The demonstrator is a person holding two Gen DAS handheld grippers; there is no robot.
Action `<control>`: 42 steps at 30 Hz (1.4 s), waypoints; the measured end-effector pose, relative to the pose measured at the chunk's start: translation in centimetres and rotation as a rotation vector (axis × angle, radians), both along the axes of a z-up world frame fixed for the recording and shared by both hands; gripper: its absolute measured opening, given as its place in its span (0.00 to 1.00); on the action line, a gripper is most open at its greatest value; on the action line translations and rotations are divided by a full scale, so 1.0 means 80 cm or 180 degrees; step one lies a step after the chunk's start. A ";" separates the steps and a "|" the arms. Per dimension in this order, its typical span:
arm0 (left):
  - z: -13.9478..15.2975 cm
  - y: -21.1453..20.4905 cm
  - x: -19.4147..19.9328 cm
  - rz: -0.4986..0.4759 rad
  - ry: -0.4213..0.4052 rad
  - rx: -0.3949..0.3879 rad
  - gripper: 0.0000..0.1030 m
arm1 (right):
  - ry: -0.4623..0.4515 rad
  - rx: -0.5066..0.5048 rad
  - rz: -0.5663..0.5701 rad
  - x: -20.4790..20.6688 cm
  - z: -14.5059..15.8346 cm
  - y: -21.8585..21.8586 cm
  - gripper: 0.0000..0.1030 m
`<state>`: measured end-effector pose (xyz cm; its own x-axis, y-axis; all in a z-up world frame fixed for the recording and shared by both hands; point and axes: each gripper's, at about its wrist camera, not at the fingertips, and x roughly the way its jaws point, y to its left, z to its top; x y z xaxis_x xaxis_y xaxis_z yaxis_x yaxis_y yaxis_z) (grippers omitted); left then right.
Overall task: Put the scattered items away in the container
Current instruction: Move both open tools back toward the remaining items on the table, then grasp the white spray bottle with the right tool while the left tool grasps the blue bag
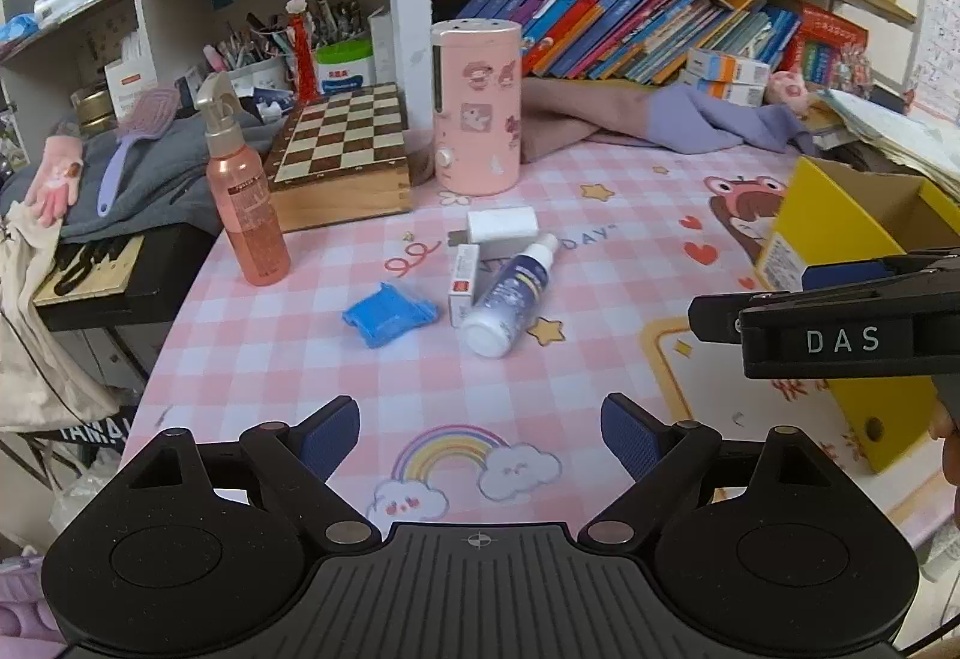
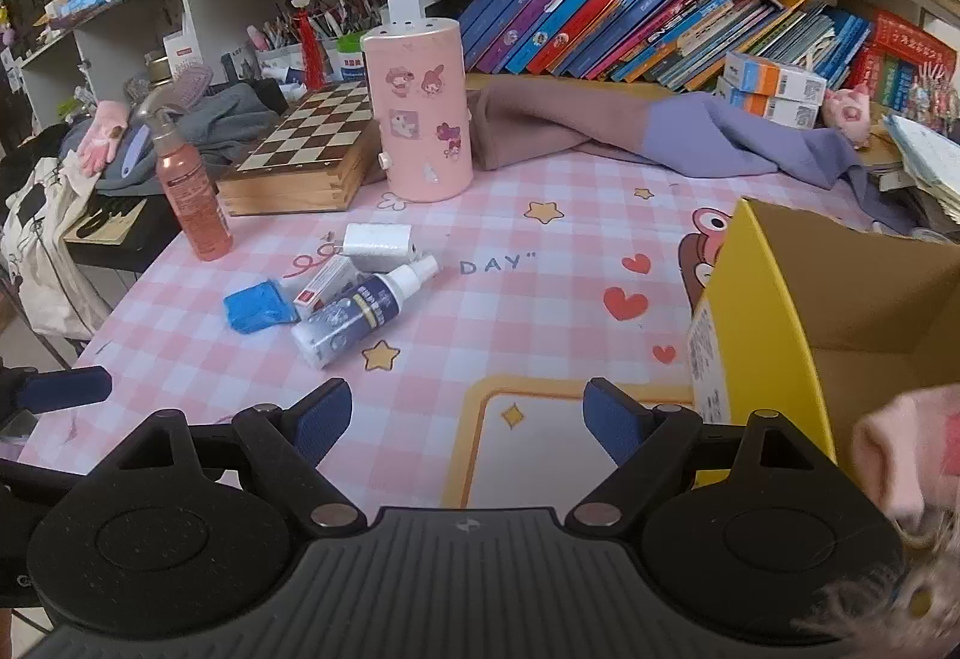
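Observation:
Four small items lie together on the pink checked mat: a blue packet (image 1: 389, 314) (image 2: 259, 306), a small red-and-white carton (image 1: 463, 284) (image 2: 327, 282), a white box (image 1: 501, 225) (image 2: 378, 240) and a white spray bottle with a dark label (image 1: 510, 296) (image 2: 360, 309) on its side. An open yellow cardboard box (image 1: 840, 239) (image 2: 828, 311) stands at the right. My left gripper (image 1: 480, 434) is open and empty, short of the items. My right gripper (image 2: 467, 419) is open and empty too, beside the box; in the left wrist view its finger (image 1: 840, 341) shows at the right.
A tall pink spray bottle (image 1: 243, 206) (image 2: 189, 203), a wooden chessboard case (image 1: 345, 155) (image 2: 300, 161) and a pink cylinder (image 1: 477, 110) (image 2: 420, 113) stand behind the items. Folded clothes (image 2: 630, 131) lie at the back under a shelf of books. The mat's left edge drops off.

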<state>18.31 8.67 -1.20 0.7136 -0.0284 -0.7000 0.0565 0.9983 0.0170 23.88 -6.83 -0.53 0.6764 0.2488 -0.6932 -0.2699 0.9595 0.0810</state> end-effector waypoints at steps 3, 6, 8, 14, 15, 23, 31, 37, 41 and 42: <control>-0.003 0.004 0.013 0.0046 0.0017 0.0020 0.87 | 0.0030 -0.0002 0.0037 0.018 -0.004 0.005 0.82; -0.006 0.011 0.024 0.0123 0.0039 0.0035 0.87 | 0.0056 0.0009 0.0079 0.035 -0.008 0.014 0.82; -0.010 0.017 0.030 0.0180 0.0063 0.0053 0.87 | 0.0071 0.0029 0.0108 0.047 -0.010 0.022 0.81; -0.020 0.031 0.050 0.0302 0.0133 0.0111 0.87 | 0.0307 0.0251 0.0083 0.091 -0.022 0.050 0.67; -0.021 0.033 0.053 0.0313 0.0137 0.0125 0.87 | 0.0357 0.0282 0.0066 0.099 -0.025 0.055 0.66; -0.028 0.044 0.075 0.0410 0.0166 0.0192 0.87 | 0.0719 0.0380 -0.0012 0.147 -0.058 0.085 0.58; -0.036 0.048 0.091 0.0420 0.0223 0.0227 0.87 | 0.0943 0.0464 0.0101 0.167 -0.079 0.097 0.49; -0.044 0.047 0.113 0.0353 0.0219 0.0274 0.86 | 0.0887 0.0286 0.0155 0.165 -0.077 0.081 0.41; -0.055 0.046 0.133 0.0298 0.0247 0.0274 0.86 | 0.0838 0.0148 0.0120 0.160 -0.077 0.058 0.40; -0.058 0.046 0.138 0.0292 0.0257 0.0282 0.86 | 0.0822 0.0104 0.0121 0.157 -0.077 0.054 0.39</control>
<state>29.31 12.32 -5.84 0.6517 0.0989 -0.7520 -0.0303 0.9941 0.1045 36.43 -2.50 -6.70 0.4679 0.2957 -0.8329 -0.2721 0.9448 0.1826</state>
